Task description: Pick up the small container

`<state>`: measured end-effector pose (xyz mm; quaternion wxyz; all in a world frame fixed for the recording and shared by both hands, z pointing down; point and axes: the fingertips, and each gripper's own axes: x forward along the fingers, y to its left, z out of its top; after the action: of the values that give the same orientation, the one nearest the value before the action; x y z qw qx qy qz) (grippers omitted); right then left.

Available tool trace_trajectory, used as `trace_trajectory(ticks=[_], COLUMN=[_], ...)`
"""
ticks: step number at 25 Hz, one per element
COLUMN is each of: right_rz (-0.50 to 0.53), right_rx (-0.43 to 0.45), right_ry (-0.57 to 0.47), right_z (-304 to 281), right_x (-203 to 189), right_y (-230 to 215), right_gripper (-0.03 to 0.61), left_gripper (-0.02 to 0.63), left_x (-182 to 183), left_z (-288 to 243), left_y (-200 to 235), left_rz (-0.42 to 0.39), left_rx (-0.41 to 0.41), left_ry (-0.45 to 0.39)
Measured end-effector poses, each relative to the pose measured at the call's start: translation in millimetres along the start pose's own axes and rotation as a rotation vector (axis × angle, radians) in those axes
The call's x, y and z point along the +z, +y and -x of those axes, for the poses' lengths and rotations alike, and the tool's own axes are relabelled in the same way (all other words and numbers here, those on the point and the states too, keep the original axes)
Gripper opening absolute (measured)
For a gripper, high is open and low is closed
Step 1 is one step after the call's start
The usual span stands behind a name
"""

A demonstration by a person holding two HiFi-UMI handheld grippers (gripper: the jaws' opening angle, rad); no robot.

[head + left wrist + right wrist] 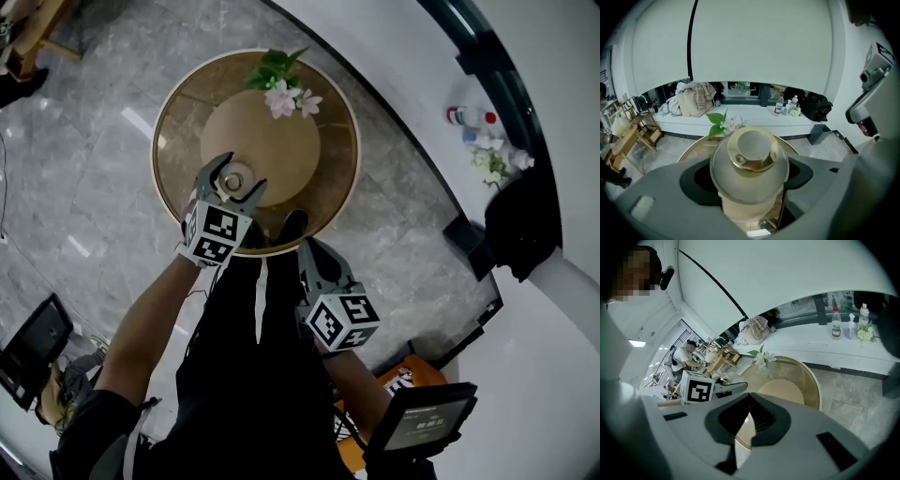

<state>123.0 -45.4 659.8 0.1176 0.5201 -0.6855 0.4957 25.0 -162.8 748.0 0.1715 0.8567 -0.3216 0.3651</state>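
Note:
The small container (232,180) (750,159), a pale jar with a gold-rimmed round lid, sits between the jaws of my left gripper (235,175) (750,190). The jaws press its body from both sides, so this gripper is shut on it. It is over the near left part of the round glass table (349,178) (813,385), beside a tan disc (272,141). Whether its base touches the table is hidden. My right gripper (302,234) (749,423) is shut with nothing in it, just off the table's near edge.
A sprig with pink flowers (282,92) (724,123) (761,358) lies at the table's far side. A white ledge with bottles (472,117) and a black bag (521,220) curves along the right. Small screens (424,422) stand near the person's legs on the grey marble floor.

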Motion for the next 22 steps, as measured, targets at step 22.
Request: trace_trajectory(ticks=[22], right_rz=[0.147], right_rx=[0.074], right_ry=[-0.104], right_z=[78], right_x=[65], right_y=[81], right_gripper=[0.006], left_gripper=[0.342], left_x=[81], left_z=[191], left_y=[-56], left_rz=[0.129], left_rx=[-0.054], left_ry=[-0.070])
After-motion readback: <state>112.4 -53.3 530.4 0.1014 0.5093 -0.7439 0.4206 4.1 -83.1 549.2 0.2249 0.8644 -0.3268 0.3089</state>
